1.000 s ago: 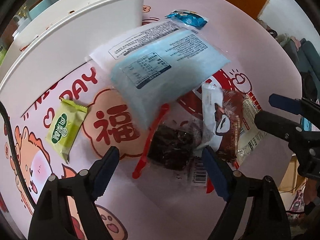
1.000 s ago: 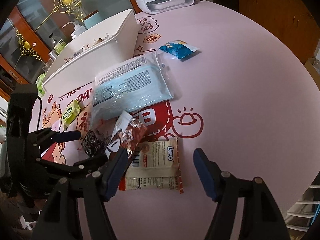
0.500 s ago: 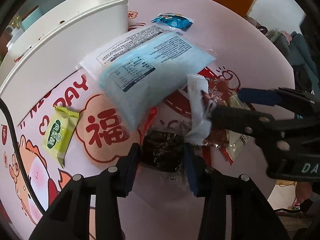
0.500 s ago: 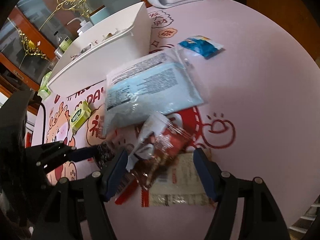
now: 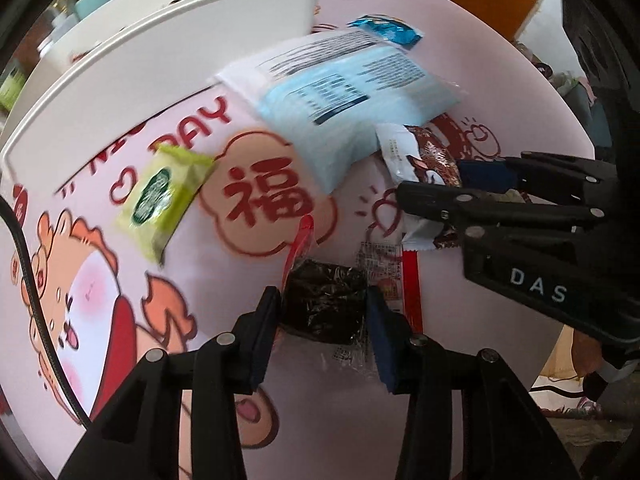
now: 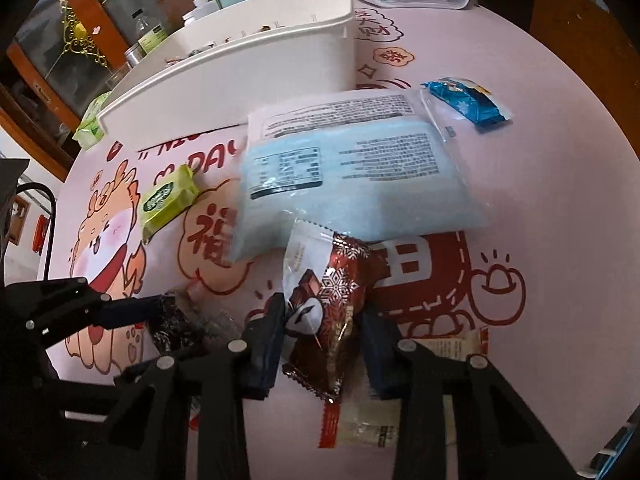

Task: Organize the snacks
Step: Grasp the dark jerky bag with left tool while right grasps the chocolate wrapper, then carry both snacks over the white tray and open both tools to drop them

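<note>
Seaweed packet [image 5: 324,304] between the left jaws; chocolate snack packet [image 6: 332,304] between the right jaws. Beyond both: large flat pouch [image 6: 356,176], then storage bin [image 6: 240,80].

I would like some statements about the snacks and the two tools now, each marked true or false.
1. The left tool is closed on the dark snack packet. True.
2. The right tool holds the green packet. False: it grips the red-brown chocolate packet; the green one lies alone on the table.
3. The small blue packet lies inside the white bin. False: it is on the table beside the large light-blue bag.
4. The light-blue bag lies in front of the white bin. True.
</note>
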`<act>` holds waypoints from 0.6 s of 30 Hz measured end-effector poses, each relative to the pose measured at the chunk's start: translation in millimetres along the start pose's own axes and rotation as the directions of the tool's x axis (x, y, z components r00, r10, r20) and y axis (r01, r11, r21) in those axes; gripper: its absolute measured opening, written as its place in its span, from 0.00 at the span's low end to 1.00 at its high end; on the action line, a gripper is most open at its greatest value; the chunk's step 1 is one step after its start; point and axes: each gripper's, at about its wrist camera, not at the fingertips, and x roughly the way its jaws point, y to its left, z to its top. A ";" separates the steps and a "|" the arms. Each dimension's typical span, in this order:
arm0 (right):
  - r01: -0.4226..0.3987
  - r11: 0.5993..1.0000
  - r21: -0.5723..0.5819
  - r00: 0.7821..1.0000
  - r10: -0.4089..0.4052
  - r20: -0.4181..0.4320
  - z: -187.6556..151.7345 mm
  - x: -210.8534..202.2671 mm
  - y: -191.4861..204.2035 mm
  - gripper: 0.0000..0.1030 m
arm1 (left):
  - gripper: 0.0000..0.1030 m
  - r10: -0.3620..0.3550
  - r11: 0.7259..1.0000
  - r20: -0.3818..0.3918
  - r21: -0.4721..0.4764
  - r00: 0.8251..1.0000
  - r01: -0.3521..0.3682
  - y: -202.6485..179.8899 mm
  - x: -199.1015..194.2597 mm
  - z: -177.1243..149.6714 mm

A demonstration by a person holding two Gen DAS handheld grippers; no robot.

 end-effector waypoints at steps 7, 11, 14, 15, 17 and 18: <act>-0.037 0.999 -0.008 0.996 0.037 0.075 11.9 -36.1 11.1 0.34 | 0.40 0.004 1.000 0.051 -0.030 0.999 -0.002 15.6 -30.4 -3.9; -0.068 0.997 -0.021 0.986 0.071 0.152 32.0 -64.5 22.3 0.34 | 0.40 0.008 0.999 0.116 -0.040 0.993 -0.004 28.0 -65.3 -2.7; -0.070 0.996 -0.057 0.969 0.082 0.234 56.7 -88.8 36.9 0.34 | 0.40 0.026 0.998 0.177 -0.055 0.984 -0.016 37.3 -93.9 10.7; -0.065 0.995 -0.075 0.960 0.082 0.269 69.0 -98.9 43.3 0.34 | 0.40 0.036 0.998 0.196 -0.062 0.980 -0.024 43.6 -105.3 18.8; -0.054 0.994 -0.090 0.947 0.080 0.311 87.2 -110.5 53.9 0.34 | 0.40 0.059 0.996 0.243 -0.078 0.968 -0.041 55.3 -127.3 38.0; -0.053 0.994 -0.096 0.938 0.082 0.336 98.1 -117.9 58.1 0.34 | 0.40 0.072 0.995 0.270 -0.085 0.960 -0.050 61.1 -138.1 46.6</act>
